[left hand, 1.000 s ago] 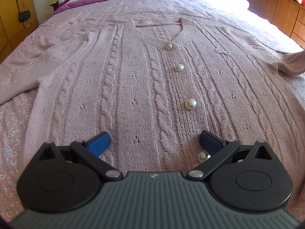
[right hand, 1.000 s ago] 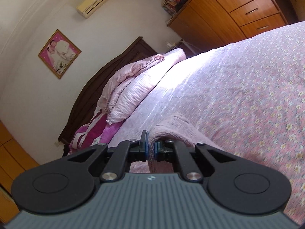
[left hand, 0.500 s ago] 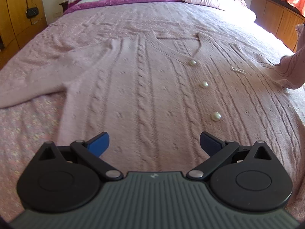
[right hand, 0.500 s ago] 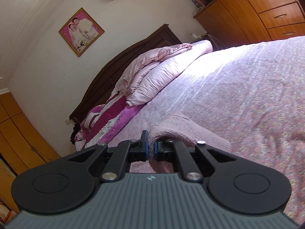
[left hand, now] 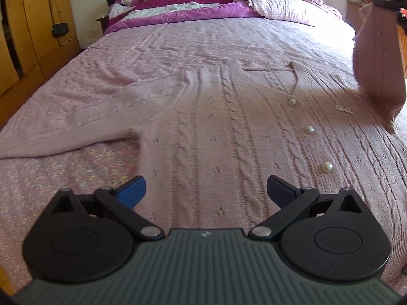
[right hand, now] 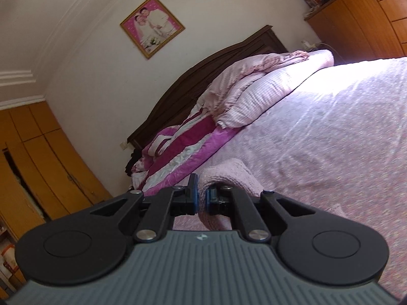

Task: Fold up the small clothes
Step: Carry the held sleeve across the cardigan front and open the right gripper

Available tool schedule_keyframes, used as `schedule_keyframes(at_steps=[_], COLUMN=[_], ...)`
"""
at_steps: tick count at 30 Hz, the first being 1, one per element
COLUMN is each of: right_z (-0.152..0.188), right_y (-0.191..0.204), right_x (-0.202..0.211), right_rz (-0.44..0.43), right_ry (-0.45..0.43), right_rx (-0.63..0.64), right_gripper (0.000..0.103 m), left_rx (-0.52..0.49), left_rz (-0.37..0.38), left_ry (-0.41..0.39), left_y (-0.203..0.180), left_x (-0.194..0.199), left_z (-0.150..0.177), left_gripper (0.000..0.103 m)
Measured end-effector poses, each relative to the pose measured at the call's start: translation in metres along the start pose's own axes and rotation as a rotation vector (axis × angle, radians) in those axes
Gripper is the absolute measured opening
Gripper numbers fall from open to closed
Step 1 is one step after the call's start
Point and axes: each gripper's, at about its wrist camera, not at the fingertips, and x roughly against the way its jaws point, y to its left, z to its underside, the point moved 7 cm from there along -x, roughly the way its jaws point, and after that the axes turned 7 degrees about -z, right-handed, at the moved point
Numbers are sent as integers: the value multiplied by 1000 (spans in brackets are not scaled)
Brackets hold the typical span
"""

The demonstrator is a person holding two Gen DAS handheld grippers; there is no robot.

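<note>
While the cardigan (left hand: pixel 216 127) lies flat and face up on the bed (left hand: pixel 63 178), its right sleeve (left hand: pixel 376 58) has risen from low at the right edge of the left wrist view half a second ago to hang well above the cardigan's body. The right tool (right hand: pixel 201 199) is clamped on that sleeve's cuff (right hand: pixel 223 175), so the first fold, sleeve across chest, looks under way. The left tool (left hand: pixel 206 190) has drawn back toward the near hem and hovers with its blue pads wide apart, holding nothing. The left sleeve (left hand: pixel 58 132) is spread out flat to the left. The knit is soft, fuzzy pink wool with raised cable ribs, a V neck and 3 round pearl buttons (left hand: pixel 309 128) in view. The floral bedspread under it is thin and smooth.
</note>
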Motion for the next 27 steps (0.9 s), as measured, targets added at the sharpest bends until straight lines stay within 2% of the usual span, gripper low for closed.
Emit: schedule_keyframes(at_steps=[8,14,23,25,27], right_z=[64,134,218,231,242], right_y=[50,63,53,52,49], right_x=[-50,-84,-97,-98,-100], right_rz=[-23,-15,-15,-16,-15], right_ry=[80,246,454,508,556], right_rx=[96,154,171,175,178], right_gripper=[6,6,8,18,43], left_rx=[45,63,83,85,85], left_rz=[-16,-32,-44,-43,-42], left_ry=[4,-5,10,14,13], left_y=[22,33,40,40,39], left_x=[-3,-1,-6,-7,-8], left_z=[3,7,13,14,13], left_gripper=[103,103,103,103,103])
